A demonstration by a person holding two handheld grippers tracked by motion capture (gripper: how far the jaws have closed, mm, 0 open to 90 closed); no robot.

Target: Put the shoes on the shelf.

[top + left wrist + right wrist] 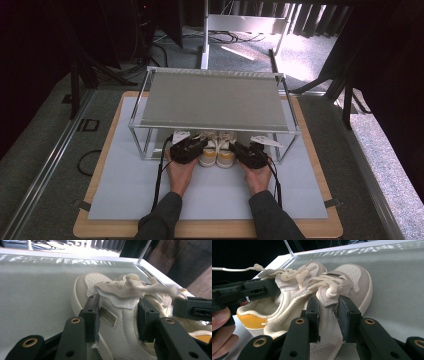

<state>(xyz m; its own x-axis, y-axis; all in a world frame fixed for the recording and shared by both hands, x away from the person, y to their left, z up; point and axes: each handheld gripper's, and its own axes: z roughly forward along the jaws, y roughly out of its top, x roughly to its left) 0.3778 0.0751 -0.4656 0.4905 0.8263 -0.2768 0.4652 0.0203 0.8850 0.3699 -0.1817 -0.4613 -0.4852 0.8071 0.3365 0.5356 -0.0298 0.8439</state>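
Observation:
A pair of cream sneakers with orange heels stands side by side under a metal rack's shelf (212, 100), toes pointing away. My left gripper (186, 149) is shut on the left sneaker (207, 156). In the left gripper view its pads (93, 317) press the upper of this shoe (95, 281) from both sides, below the laces. My right gripper (250, 154) is shut on the right sneaker (226, 157). In the right gripper view its jaws (329, 318) pinch that shoe's (357, 277) side wall beside the tongue, and the left sneaker's orange heel (252, 320) sits beside it.
The rack's thin metal legs (137, 137) stand at both sides of the shoes on a pale mat (125, 190) over a wooden tabletop. Its shelf hangs low above the shoes. White tags (267, 141) lie near the grippers. Cables trail back along the forearms.

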